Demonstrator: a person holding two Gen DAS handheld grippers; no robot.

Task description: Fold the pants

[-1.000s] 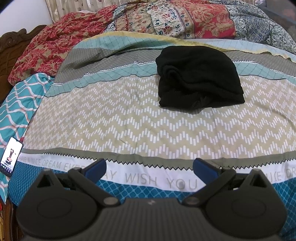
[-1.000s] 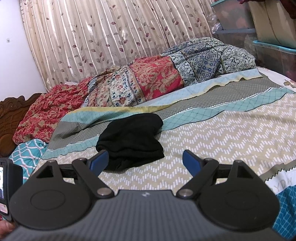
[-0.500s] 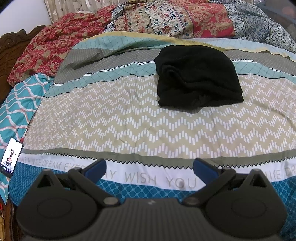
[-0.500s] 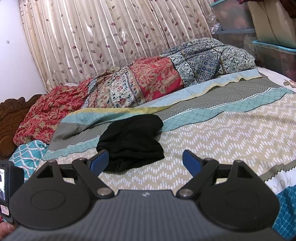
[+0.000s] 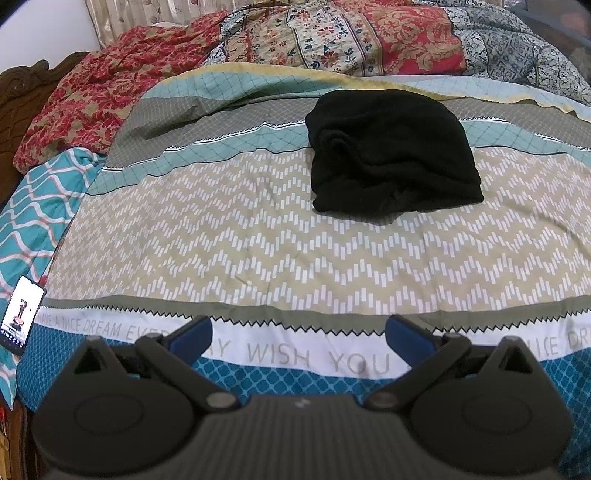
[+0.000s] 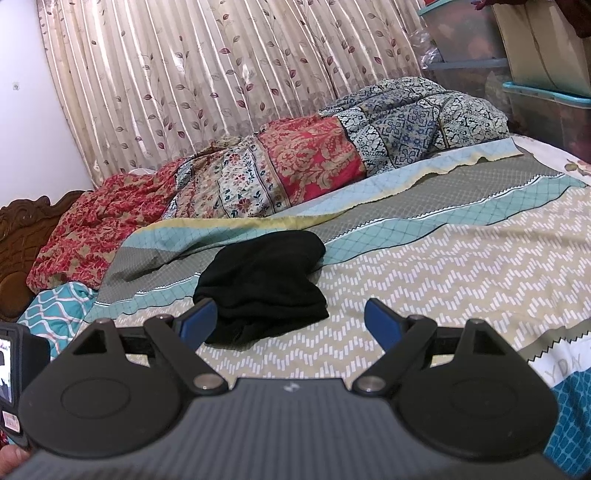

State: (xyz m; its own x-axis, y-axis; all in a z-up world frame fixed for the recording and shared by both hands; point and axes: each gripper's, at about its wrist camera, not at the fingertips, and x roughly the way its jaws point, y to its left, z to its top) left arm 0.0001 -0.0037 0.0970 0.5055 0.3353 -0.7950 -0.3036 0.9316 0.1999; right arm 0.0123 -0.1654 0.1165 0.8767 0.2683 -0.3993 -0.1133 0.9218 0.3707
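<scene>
Black pants (image 5: 391, 155) lie folded in a compact bundle on the patterned bed cover, far from the bed's near edge. They also show in the right wrist view (image 6: 264, 284), left of centre. My left gripper (image 5: 299, 332) is open and empty, held back over the near edge of the bed, well short of the pants. My right gripper (image 6: 291, 319) is open and empty, held above the cover to the right of the pants, with its left fingertip (image 6: 197, 317) in front of the bundle's near corner.
A rumpled floral quilt (image 5: 332, 33) lies along the far side of the bed. A phone (image 5: 20, 314) with a lit screen rests at the left edge. Curtains (image 6: 221, 74) hang behind the bed, and storage boxes (image 6: 517, 55) stand at the far right.
Both grippers have drifted only slightly; the pants sit a touch higher in the left wrist view. Nothing was taken hold of or let go.
</scene>
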